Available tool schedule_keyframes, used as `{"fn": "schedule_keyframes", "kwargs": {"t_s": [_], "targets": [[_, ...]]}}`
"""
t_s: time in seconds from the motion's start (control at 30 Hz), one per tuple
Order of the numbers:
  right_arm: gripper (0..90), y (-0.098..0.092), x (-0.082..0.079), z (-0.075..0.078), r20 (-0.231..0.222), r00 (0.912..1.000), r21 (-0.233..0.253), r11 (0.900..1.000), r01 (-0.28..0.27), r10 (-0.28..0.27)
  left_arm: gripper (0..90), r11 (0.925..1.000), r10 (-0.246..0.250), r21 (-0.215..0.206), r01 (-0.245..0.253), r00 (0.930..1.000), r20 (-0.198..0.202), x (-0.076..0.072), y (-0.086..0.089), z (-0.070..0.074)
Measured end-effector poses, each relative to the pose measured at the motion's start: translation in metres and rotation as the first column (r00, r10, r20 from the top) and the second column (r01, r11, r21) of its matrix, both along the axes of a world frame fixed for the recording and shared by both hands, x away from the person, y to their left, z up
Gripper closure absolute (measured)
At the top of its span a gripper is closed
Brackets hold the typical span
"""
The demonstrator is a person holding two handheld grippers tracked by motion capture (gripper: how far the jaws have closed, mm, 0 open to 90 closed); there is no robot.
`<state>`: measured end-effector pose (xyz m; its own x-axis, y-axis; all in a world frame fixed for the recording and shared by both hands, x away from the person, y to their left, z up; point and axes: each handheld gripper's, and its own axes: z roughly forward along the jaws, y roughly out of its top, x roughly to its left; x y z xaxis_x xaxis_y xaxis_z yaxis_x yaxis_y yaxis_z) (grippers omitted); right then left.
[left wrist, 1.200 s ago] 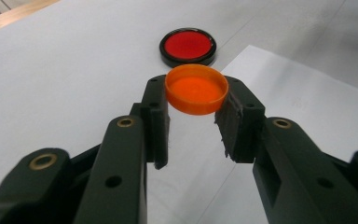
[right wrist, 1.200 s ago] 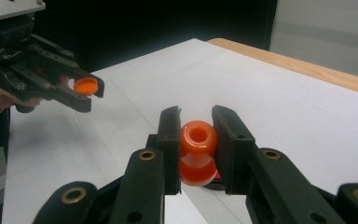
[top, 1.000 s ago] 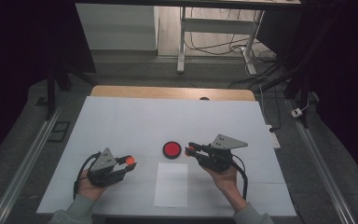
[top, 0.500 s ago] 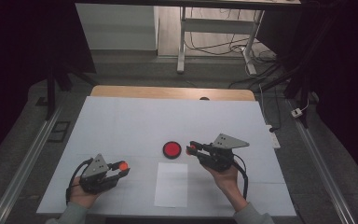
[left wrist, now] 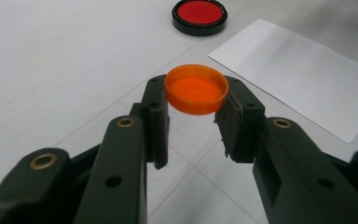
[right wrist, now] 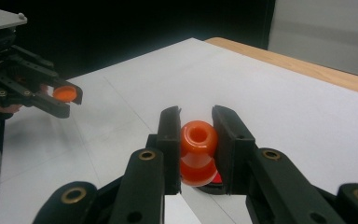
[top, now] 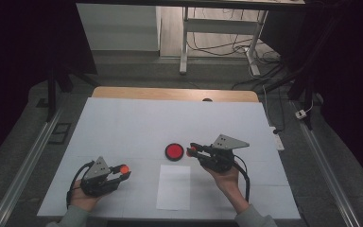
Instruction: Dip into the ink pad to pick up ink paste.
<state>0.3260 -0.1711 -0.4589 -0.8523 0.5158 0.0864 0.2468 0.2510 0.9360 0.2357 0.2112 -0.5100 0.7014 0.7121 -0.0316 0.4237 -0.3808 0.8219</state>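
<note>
I'm holding the left gripper (top: 121, 172) at about 7 o'clock on the table (top: 123, 123), nearer me and farther left than a second ago; its jaws are pinching an orange cap (left wrist: 196, 89) at their tips. The white paper sheet (top: 174, 187) is lying between my hands. My right gripper (top: 192, 149) at 4 o'clock is barely shifting, jaws clamping an orange spool-shaped piece (right wrist: 197, 152) just beside the red disc (top: 174, 151) at centre.
</note>
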Motion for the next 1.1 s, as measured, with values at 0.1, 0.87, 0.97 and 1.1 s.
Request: {"fn": "schedule_keyframes", "kwargs": {"t_s": [0.1,0.87,0.97,1.1], "targets": [[72.0,0.005,0.004,-0.001,-0.008,1.0000,0.000,1.000,0.003,-0.003,65.1,1.0000,-0.003,-0.002,0.003,1.0000,-0.005,0.000,0.001,0.000],[72.0,0.034,0.040,-0.009,-0.058,0.9972,-0.053,0.998,0.044,-0.047,65.0,0.9999,-0.013,-0.010,0.013,0.9997,-0.020,0.002,0.002,-0.001],[72.0,0.035,0.041,-0.012,-0.064,0.9967,-0.057,0.997,0.045,-0.049,65.1,0.9999,-0.013,-0.010,0.012,0.9997,-0.021,0.002,0.002,-0.002],[72.0,0.039,0.045,-0.018,-0.077,0.9957,-0.068,0.997,0.045,-0.051,65.0,0.9998,-0.015,-0.012,0.015,0.9995,-0.028,0.003,0.002,-0.002]]}}
